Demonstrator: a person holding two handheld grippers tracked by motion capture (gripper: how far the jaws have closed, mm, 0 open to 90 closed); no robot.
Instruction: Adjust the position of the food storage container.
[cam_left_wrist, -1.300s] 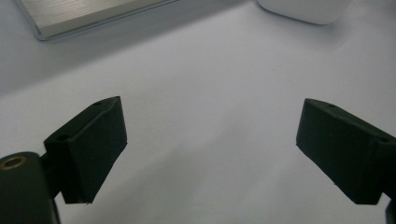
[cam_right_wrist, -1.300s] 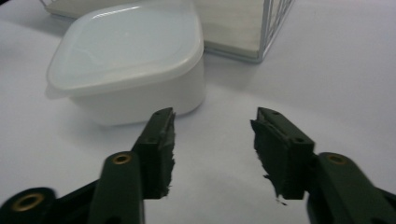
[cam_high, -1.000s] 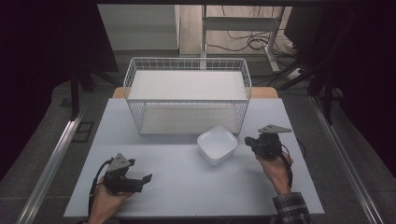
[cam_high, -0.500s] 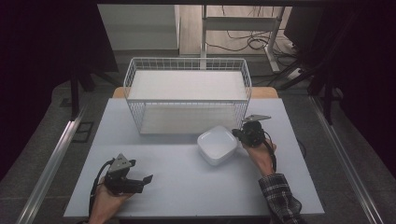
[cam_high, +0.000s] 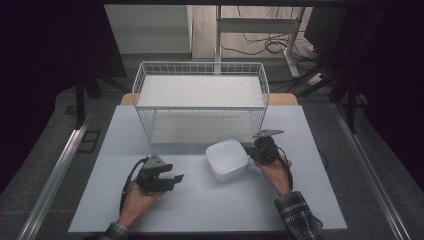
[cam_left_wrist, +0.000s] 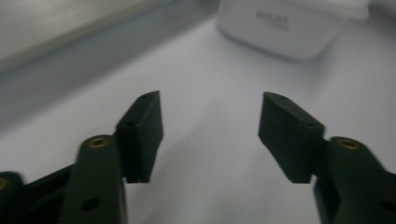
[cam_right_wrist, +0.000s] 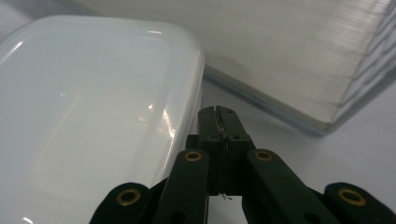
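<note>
So my right gripper (cam_high: 248, 148) has its matte black jaws pressed flat together with nothing between them, tips sitting just beside the right edge of the white dish (cam_high: 227, 158), right at the rim by the look of it, though I can't tell if they actually touch. That dish is a glossy, smooth, rounded-square thing with soft corners, probably plastic or ceramic, sitting on the pale matte table (cam_high: 200, 205) just in front of the white wire basket (cam_high: 200, 90). From my right gripper view the dish (cam_right_wrist: 88, 107) shines with little highlights along its curved lip, and the basket's frosted, finely ribbed liner (cam_right_wrist: 299, 51) runs behind it. My left gripper (cam_high: 170, 179) hangs over bare table, well to the left of the dish, jaws half spread and just been closing, with only air between the blocky, rubbery-looking pads (cam_left_wrist: 142, 133). In that view the dish's side (cam_left_wrist: 285, 28) shows some blurry printed lettering I can't read.
</note>
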